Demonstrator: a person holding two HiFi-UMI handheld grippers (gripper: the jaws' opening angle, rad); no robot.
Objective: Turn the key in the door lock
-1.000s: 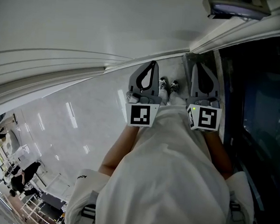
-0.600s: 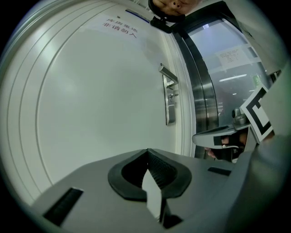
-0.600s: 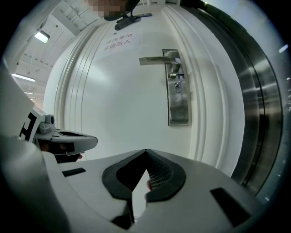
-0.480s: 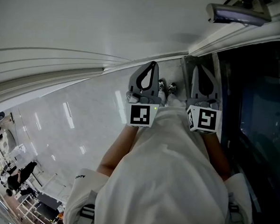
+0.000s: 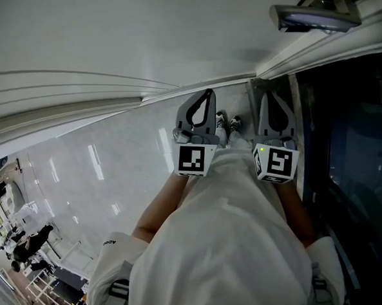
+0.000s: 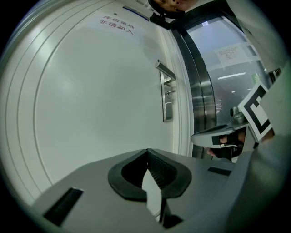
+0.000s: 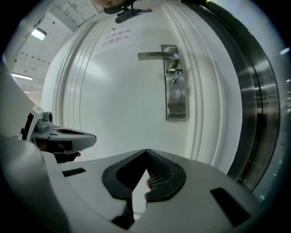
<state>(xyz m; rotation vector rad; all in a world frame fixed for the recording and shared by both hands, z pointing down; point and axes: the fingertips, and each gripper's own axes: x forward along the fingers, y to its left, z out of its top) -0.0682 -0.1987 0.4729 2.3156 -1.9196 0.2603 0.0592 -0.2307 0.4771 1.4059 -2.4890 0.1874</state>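
A white door (image 7: 122,100) stands ahead of me, with a metal lock plate (image 7: 176,98) and lever handle (image 7: 154,55) on it. At the lock cylinder (image 7: 174,83) there is a small key-like piece, too small to be sure of. The plate (image 6: 167,102) also shows in the left gripper view. My left gripper (image 5: 208,92) and right gripper (image 5: 270,95) are held side by side at waist height, pointing at the door and well short of it. Both are shut with nothing between the jaws (image 6: 147,151) (image 7: 145,151).
A dark glass panel (image 5: 354,126) in a steel frame (image 6: 202,91) stands right of the door. A door closer (image 5: 312,19) sits at the top. The person's shoes (image 5: 226,118) rest on the pale glossy floor (image 5: 99,169). People stand far off at the lower left.
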